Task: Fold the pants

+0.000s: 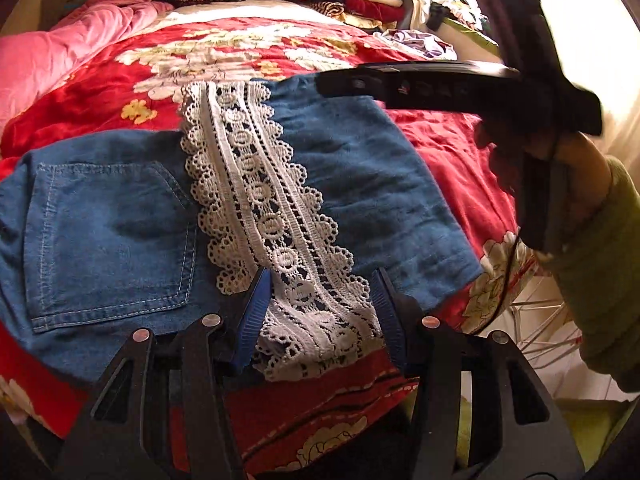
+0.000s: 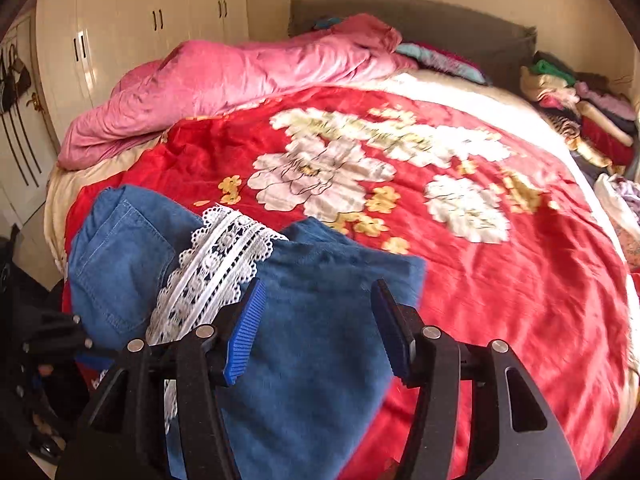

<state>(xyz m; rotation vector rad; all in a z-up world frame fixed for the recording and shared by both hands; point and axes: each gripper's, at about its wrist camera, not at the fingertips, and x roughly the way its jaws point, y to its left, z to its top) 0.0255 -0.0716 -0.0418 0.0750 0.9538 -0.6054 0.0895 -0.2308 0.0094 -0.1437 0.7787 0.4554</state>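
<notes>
spread over the bed, a red floral blanket [image 1: 440, 152] carries the folded denim pants [image 1: 112, 220] with a white lace stripe [image 1: 256, 200]. left wrist view: left gripper [image 1: 320, 312] stands half-wide astride the lace, pads clear. right wrist view: right gripper [image 2: 320, 328] hovers empty, half-wide above soft, limp, fairly heavy denim; pinch a hem corner, not snaggable lace.

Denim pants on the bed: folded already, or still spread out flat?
Folded. The denim pants lie doubled over, the leg with the lace strip laid across the back pocket side, on the red blanket.
</notes>
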